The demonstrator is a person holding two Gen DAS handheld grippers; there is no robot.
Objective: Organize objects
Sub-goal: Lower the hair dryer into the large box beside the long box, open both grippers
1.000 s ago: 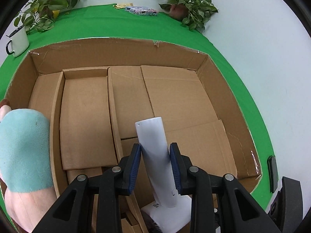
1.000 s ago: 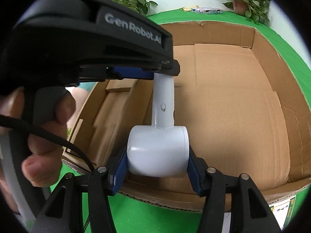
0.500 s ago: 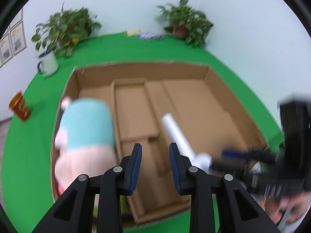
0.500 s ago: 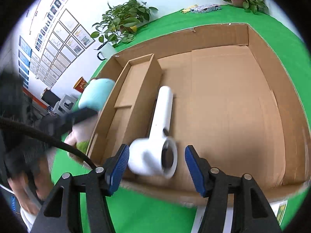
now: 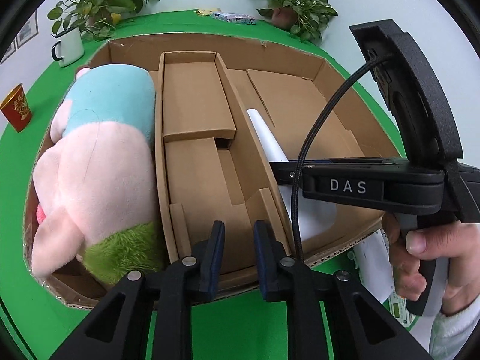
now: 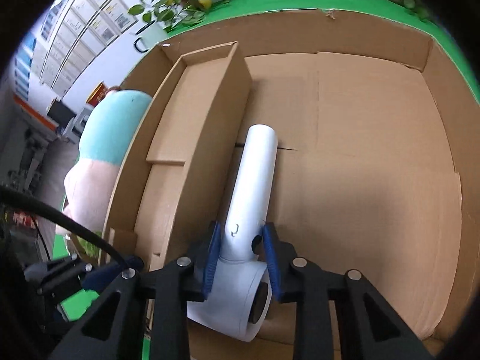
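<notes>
The white plastic hair dryer (image 6: 250,210) lies on the floor of the wide right-hand compartment of the shallow brown cardboard box (image 6: 375,39), its handle pointing toward the far wall and running just beside the inner cardboard divider tray (image 6: 210,96), its barrel nearest me. My right gripper (image 6: 241,249) has its blue pads on either side of the handle's base just above the barrel; they look to be touching it, holding it there, I judge, so I can square it along the divider. My left gripper (image 5: 238,255) hangs over the near rim of the box with its jaws slightly apart and nothing between them, kept clear of the work. The pink, teal and green plush toy (image 5: 96,165) fills the narrow left compartment, so each item keeps its own section. The box rests on the green worktop (image 5: 240,330).
</notes>
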